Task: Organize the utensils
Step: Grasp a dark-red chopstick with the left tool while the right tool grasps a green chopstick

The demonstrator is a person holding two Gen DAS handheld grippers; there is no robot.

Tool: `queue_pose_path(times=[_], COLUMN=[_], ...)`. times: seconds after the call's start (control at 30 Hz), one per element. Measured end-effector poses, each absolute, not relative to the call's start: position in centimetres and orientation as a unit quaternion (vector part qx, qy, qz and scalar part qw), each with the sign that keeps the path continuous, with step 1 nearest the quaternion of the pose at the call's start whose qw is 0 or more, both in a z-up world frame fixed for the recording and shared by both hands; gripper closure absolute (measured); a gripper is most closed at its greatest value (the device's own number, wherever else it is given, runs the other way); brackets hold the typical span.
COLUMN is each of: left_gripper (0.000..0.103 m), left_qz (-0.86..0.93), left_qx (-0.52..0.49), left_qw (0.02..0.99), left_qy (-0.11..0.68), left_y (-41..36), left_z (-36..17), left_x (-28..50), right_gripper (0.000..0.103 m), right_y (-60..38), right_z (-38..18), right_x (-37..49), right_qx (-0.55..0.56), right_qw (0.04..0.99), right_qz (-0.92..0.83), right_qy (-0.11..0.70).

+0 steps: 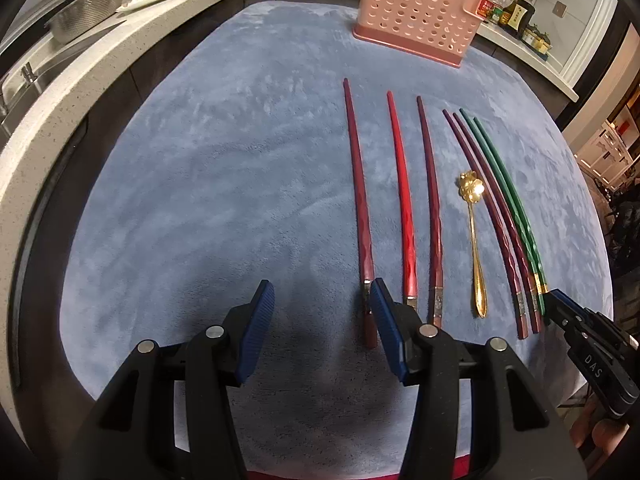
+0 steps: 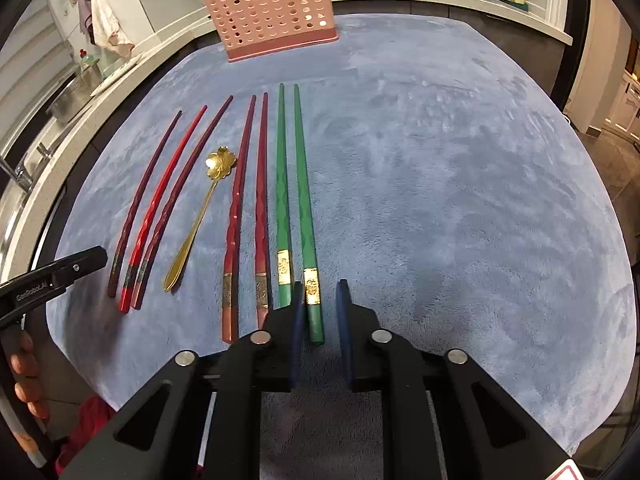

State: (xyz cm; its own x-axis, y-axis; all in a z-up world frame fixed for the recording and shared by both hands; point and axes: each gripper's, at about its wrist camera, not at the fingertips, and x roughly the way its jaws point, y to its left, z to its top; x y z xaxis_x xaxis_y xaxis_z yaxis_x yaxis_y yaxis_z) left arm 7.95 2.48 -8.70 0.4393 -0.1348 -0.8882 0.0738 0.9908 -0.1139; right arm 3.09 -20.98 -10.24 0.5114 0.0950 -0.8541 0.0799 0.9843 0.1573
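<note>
A blue plush-covered tabletop is seen ahead of both claws, a pink perforated plastic basket standing at its far edge. The right claw, part-open and empty, is set astride the rightmost green tapered chopstick. The left claw, wide apart and empty, is held just left of a dark-red faceted chopstick. The green one's close-lying twin could be nudged or caught on closing.
</note>
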Motion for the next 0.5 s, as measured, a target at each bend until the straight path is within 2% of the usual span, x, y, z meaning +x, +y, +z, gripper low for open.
queue_pose_path(times=[0.07,0.5], left_gripper=[0.055,0.056], left_qz=[-0.063,-0.066], left_qx=[-0.028,-0.015], left_qw=[0.846,0.843], left_qy=[0.529,0.534], left_y=[2.3,1.3], left_z=[-8.9,-10.0], left_x=[8.0,8.1], right_gripper=[0.095,0.095], right_y=[-20.9,-21.1], right_z=[-10.3,-10.3], right_x=[3.1,3.0], right_qx=[0.084,0.096], right_qw=[0.864,0.863], right_qz=[0.005,0.004], right_qy=[0.496,0.496])
